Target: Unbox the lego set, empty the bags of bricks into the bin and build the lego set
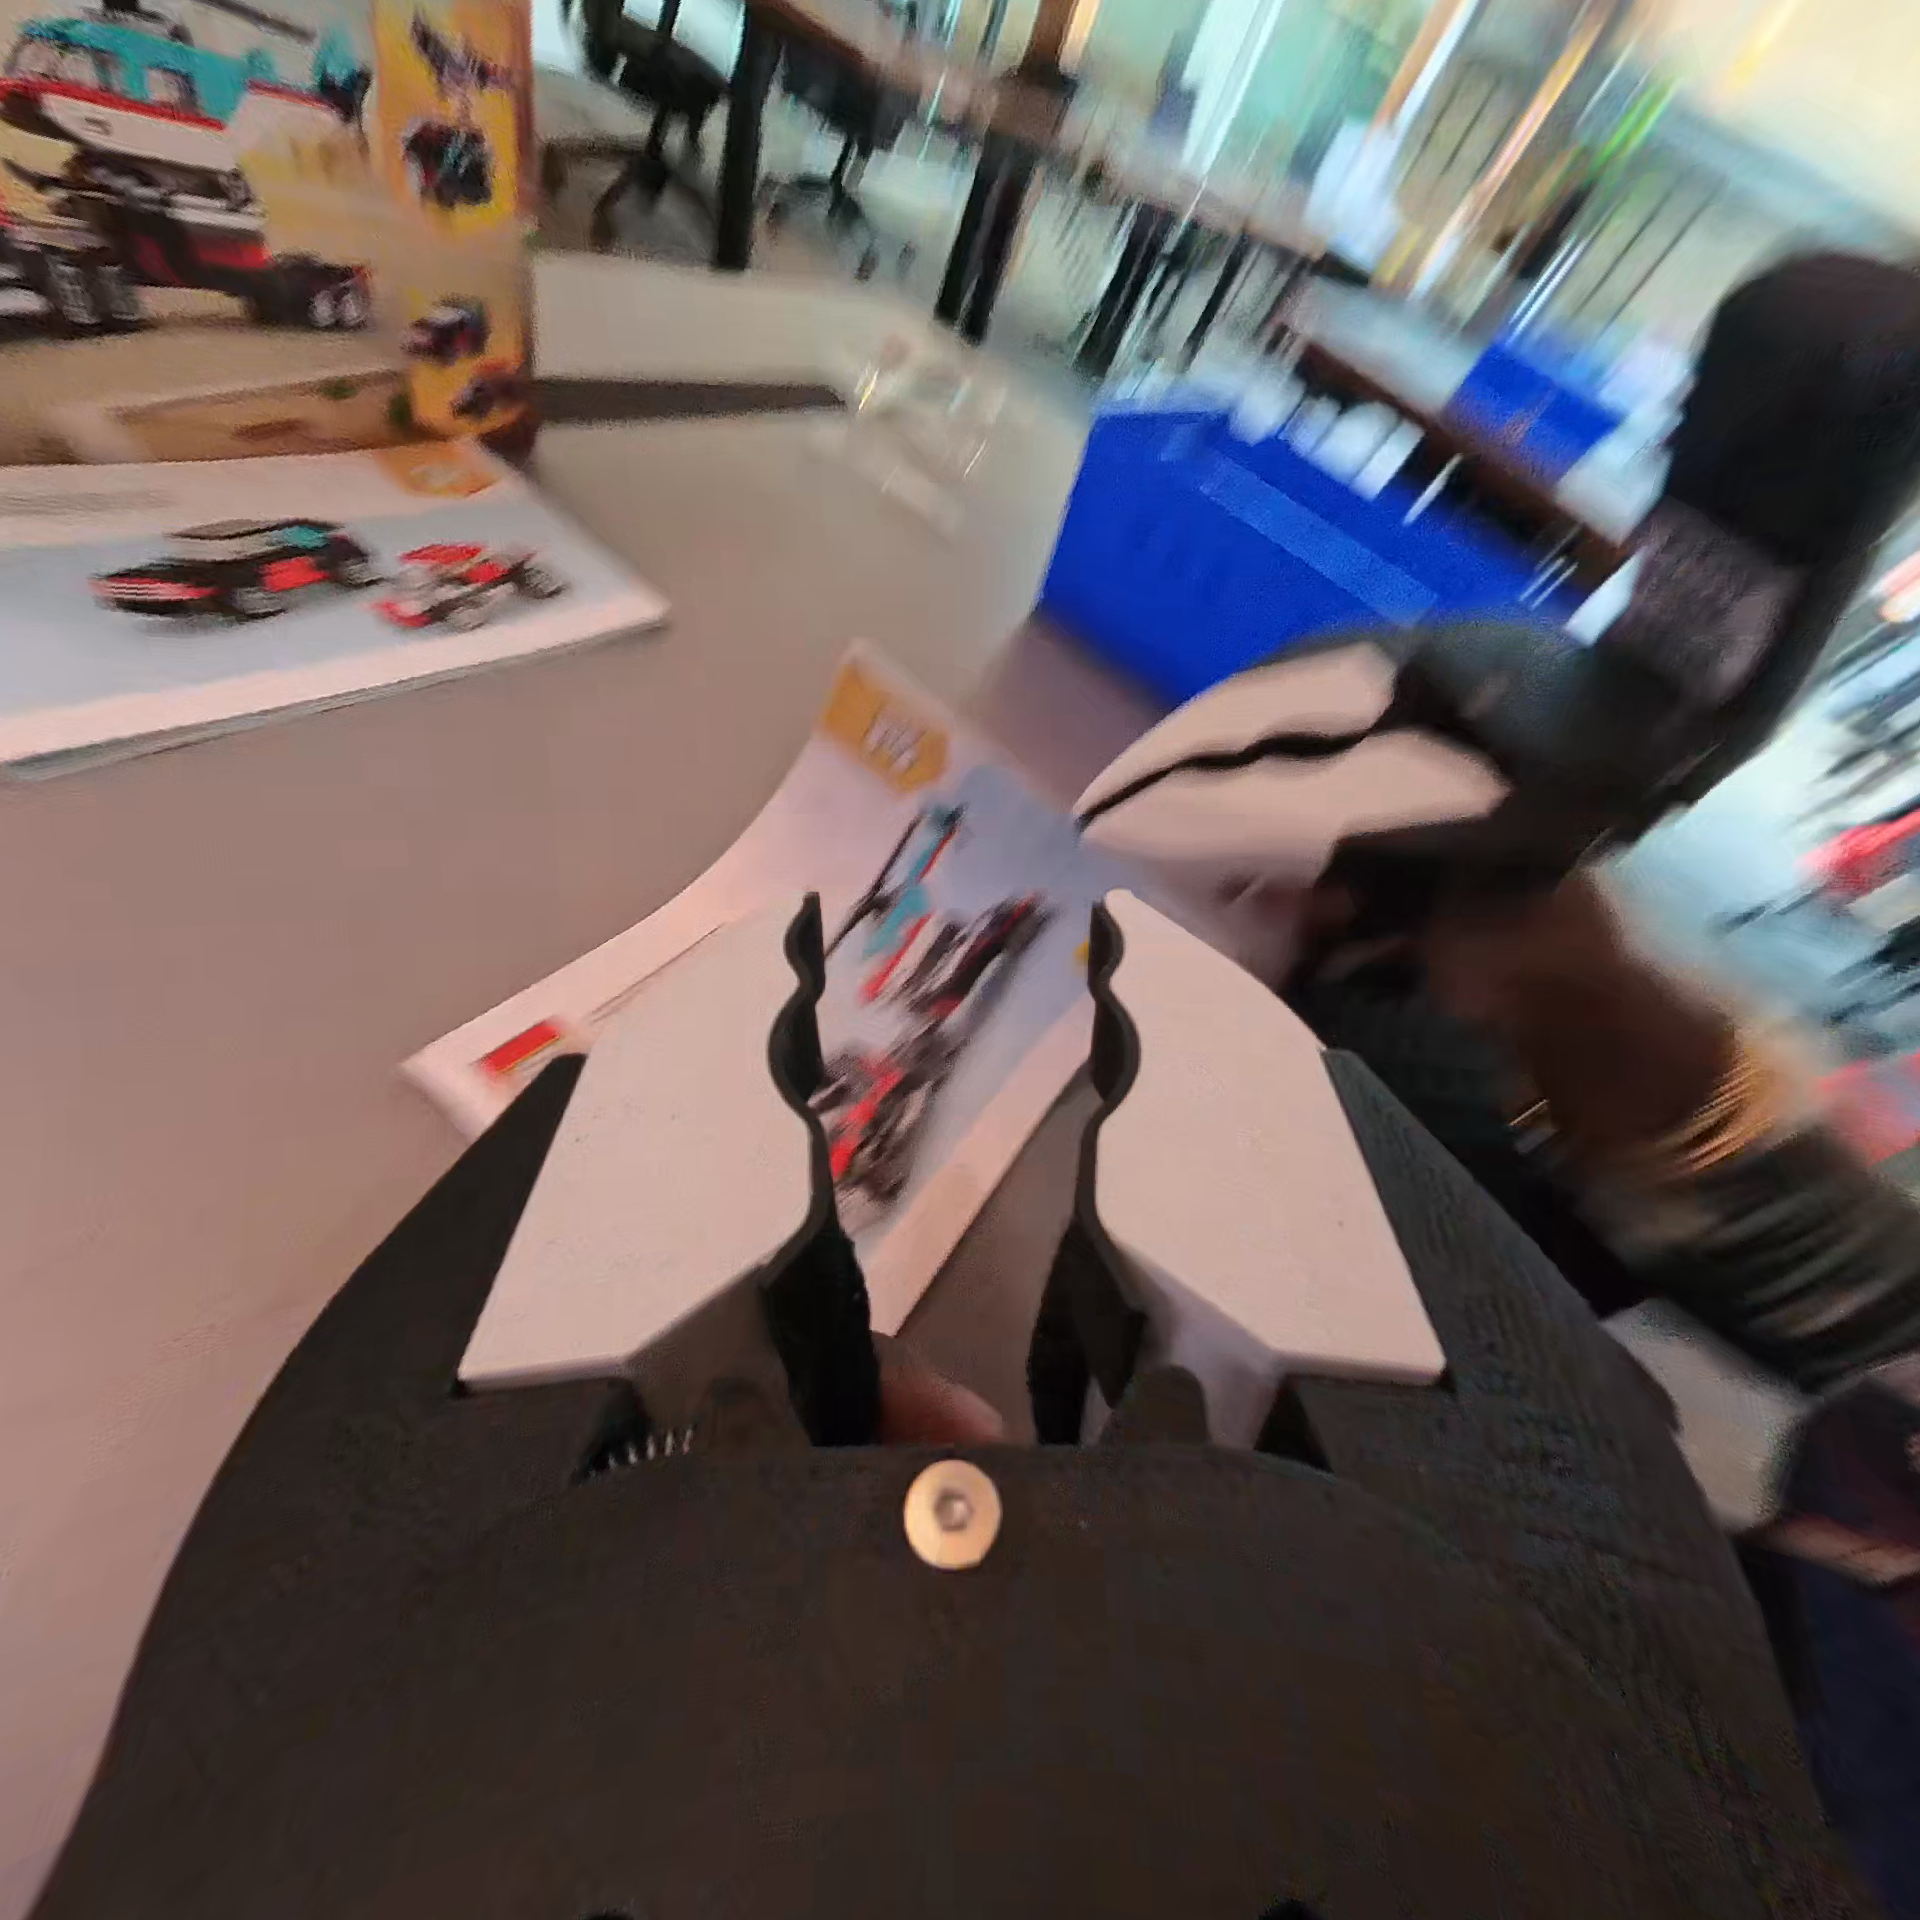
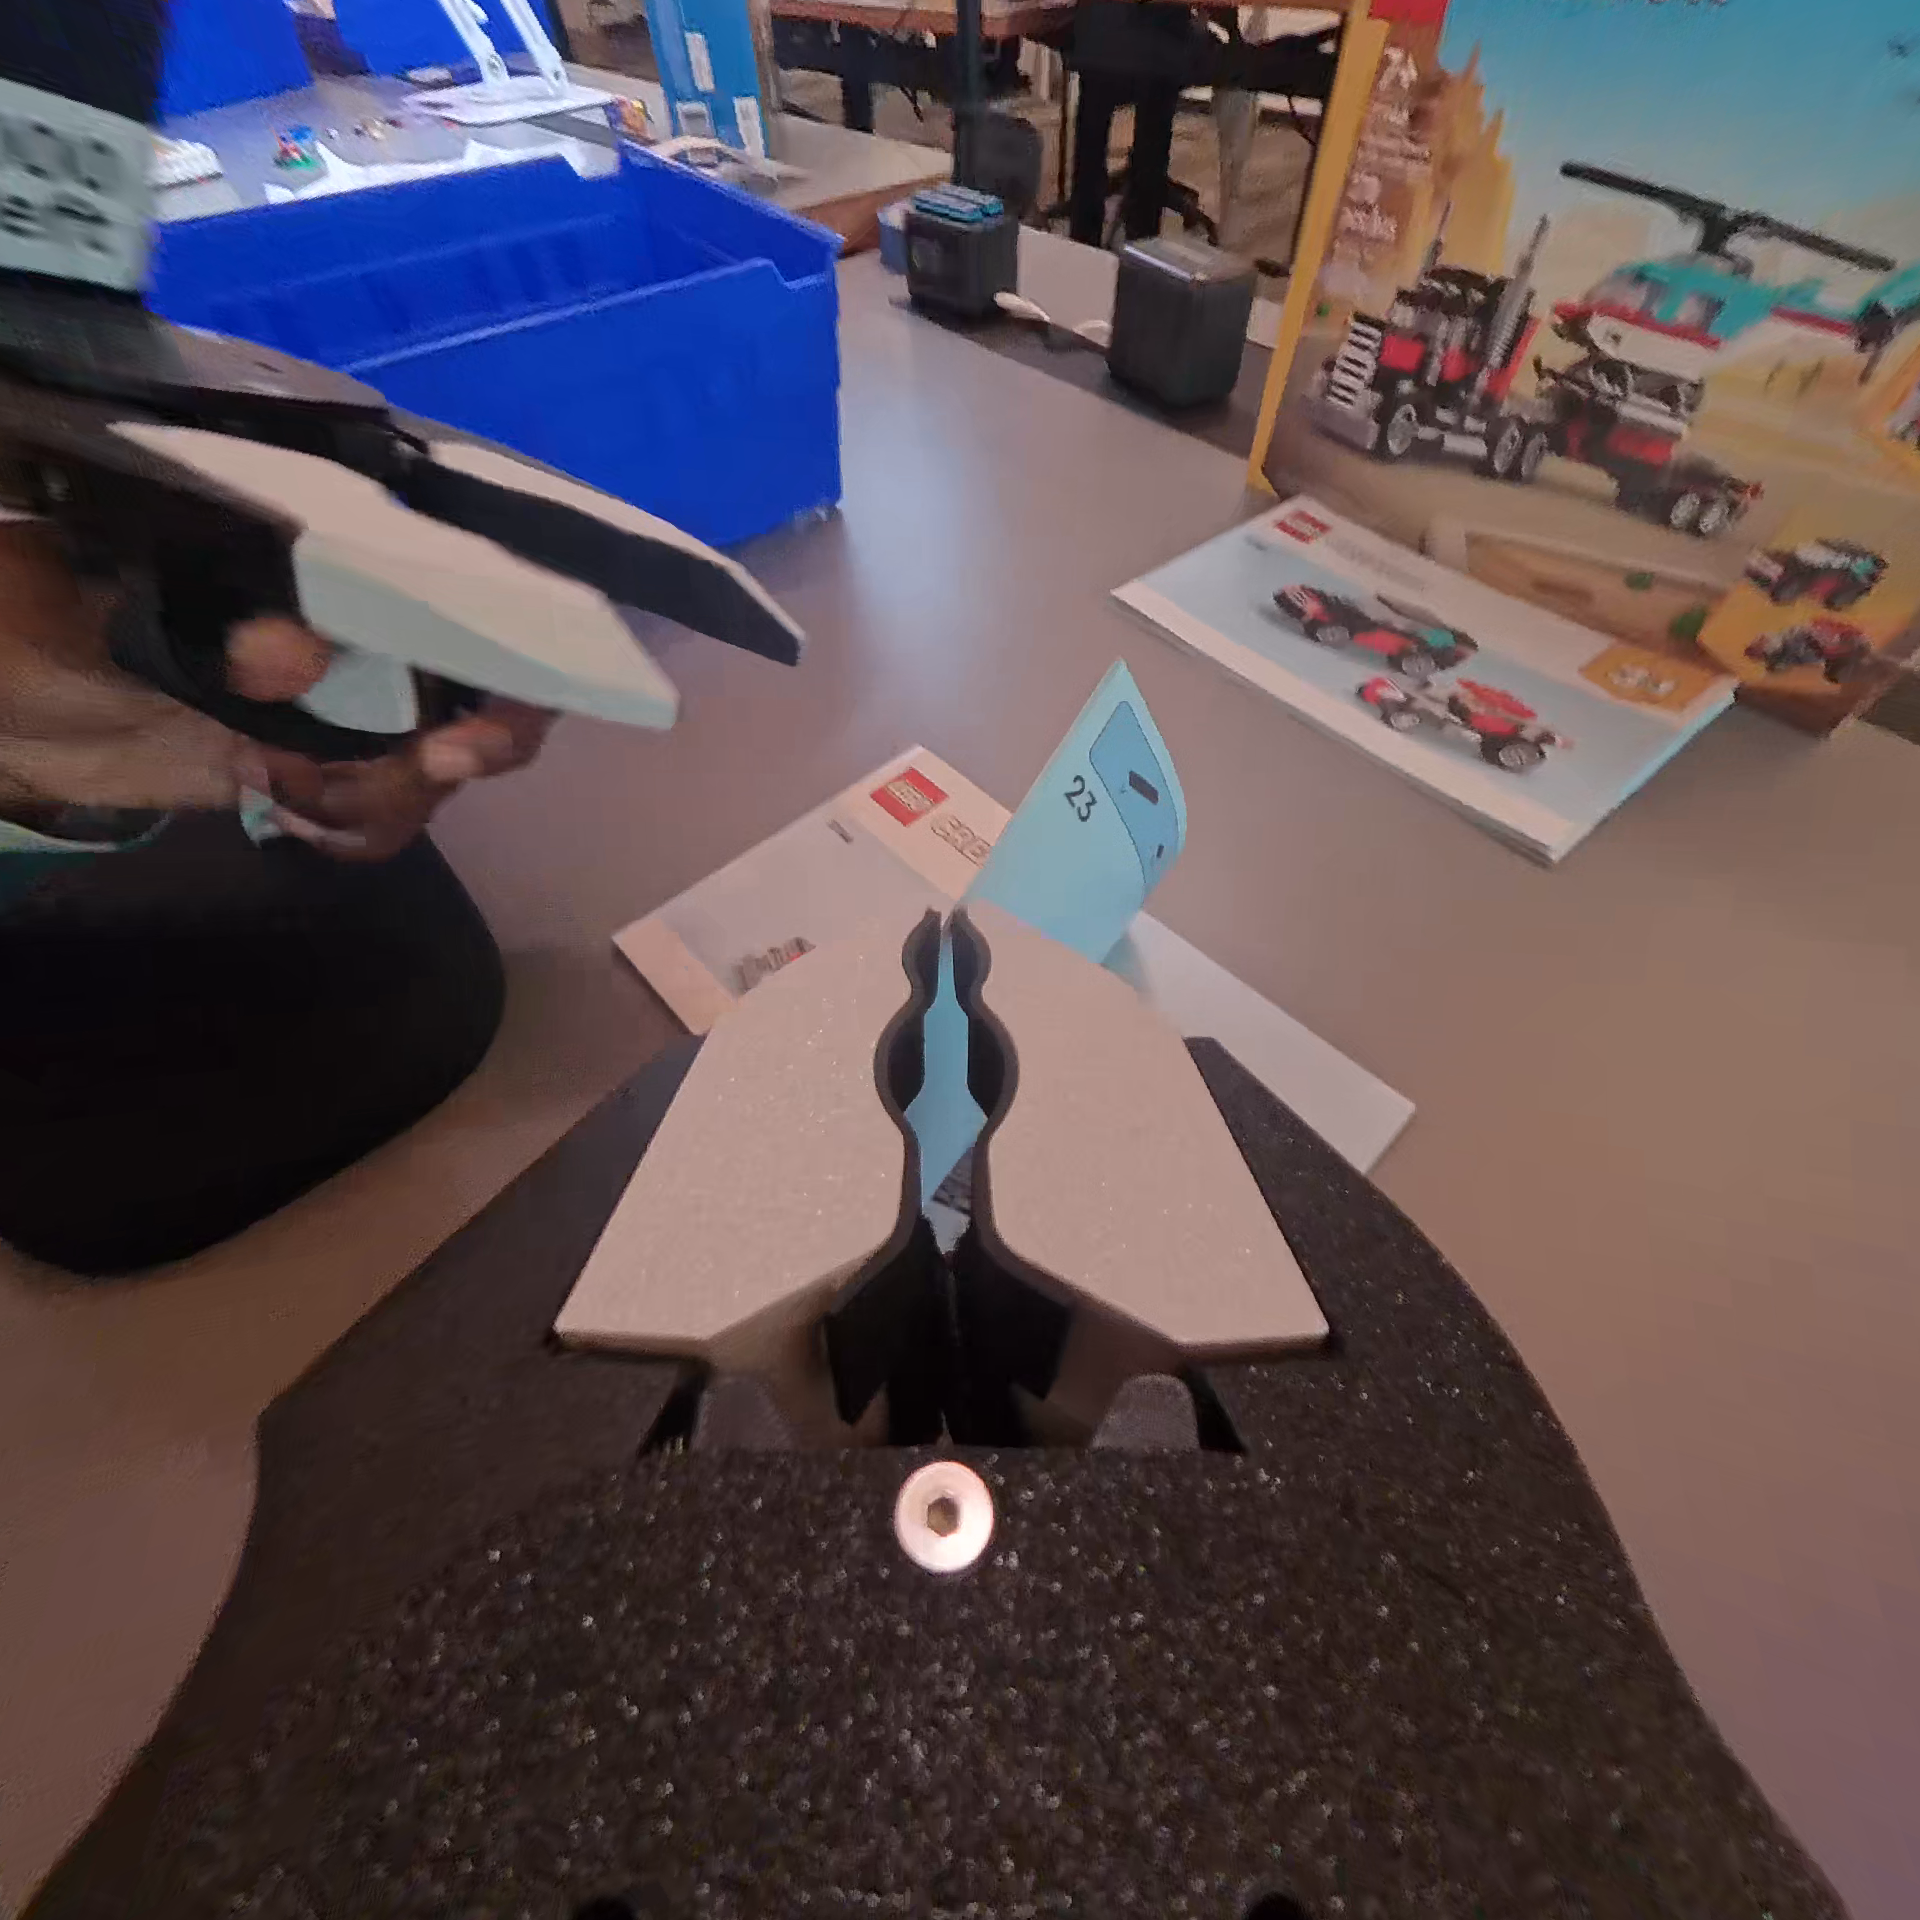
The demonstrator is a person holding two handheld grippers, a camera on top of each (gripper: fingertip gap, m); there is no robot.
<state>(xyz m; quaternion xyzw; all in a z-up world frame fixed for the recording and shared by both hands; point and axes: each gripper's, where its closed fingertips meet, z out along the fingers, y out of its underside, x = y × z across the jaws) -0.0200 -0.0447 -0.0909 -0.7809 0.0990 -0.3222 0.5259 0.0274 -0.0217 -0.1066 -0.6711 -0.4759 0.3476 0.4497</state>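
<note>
My right gripper (image 2: 945, 920) is shut on a light blue page (image 2: 1101, 821) of an instruction booklet (image 2: 831, 883) and holds the page lifted off the grey table (image 2: 1558, 1143). In the blurred left wrist view, my left gripper (image 1: 951, 925) is open and empty above the same booklet (image 1: 935, 997), with the right gripper (image 1: 1091, 816) at the booklet's far edge. The left gripper (image 2: 727, 681) also shows at the left of the right wrist view, held by a hand. The lego box (image 2: 1610, 312) stands upright at the back right. The blue bin (image 2: 520, 312) stands at the back left.
A second instruction booklet (image 2: 1434, 675) lies flat in front of the box; it also shows in the left wrist view (image 1: 260, 613), with the box (image 1: 208, 208) behind it and the bin (image 1: 1247, 540) to the right. Two dark block-shaped devices (image 2: 1179, 322) stand behind.
</note>
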